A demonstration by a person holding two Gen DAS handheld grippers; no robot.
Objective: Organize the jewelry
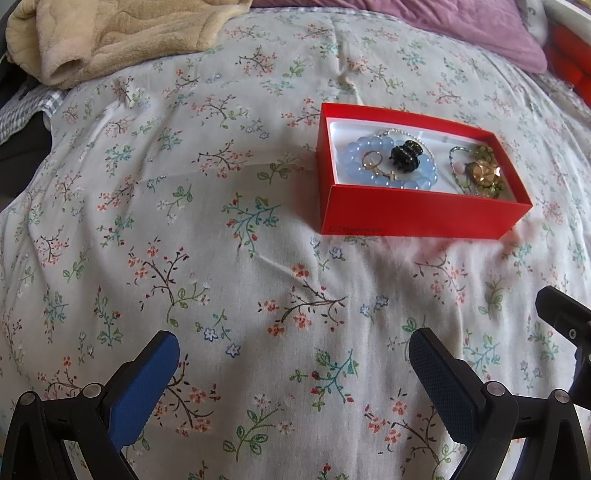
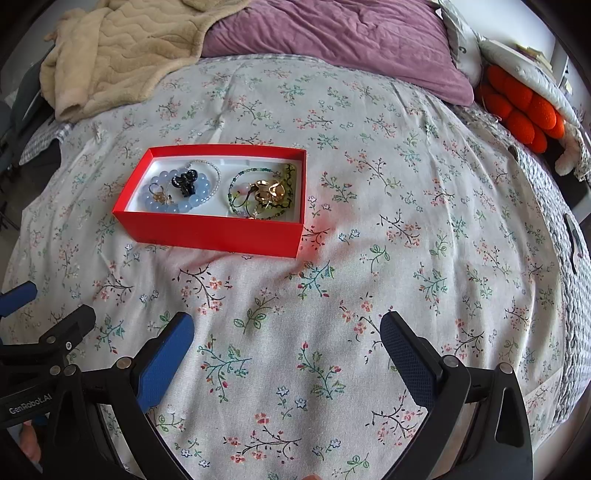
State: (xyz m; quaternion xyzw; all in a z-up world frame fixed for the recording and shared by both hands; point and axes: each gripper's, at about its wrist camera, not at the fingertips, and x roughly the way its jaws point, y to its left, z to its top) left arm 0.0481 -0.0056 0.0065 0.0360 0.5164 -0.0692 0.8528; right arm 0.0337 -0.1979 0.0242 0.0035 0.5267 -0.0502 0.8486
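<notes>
**Grippers wide over the bed**

The left gripper [image 1: 293, 363] and right gripper [image 2: 286, 345] hover with jaws spread wide, holding nothing. Ahead on the floral quilt [image 2: 369, 258] sits a red box [image 2: 210, 230]; inside lie a blue bracelet [image 2: 177, 201], a black clip [image 2: 184, 181] and gold pieces [image 2: 267, 192].

Gold pieces [image 2: 269, 192] in the red box [image 2: 207, 230] are tangled, can't separate individual items. Print on the box front wall is too blurred to read. Beige blanket [image 1: 110, 33] and purple pillow [image 2: 332, 40] are cut off by the top edge.

Open bedspread [image 1: 229, 258] btwn grippers & red box [image 1: 417, 216]
</notes>
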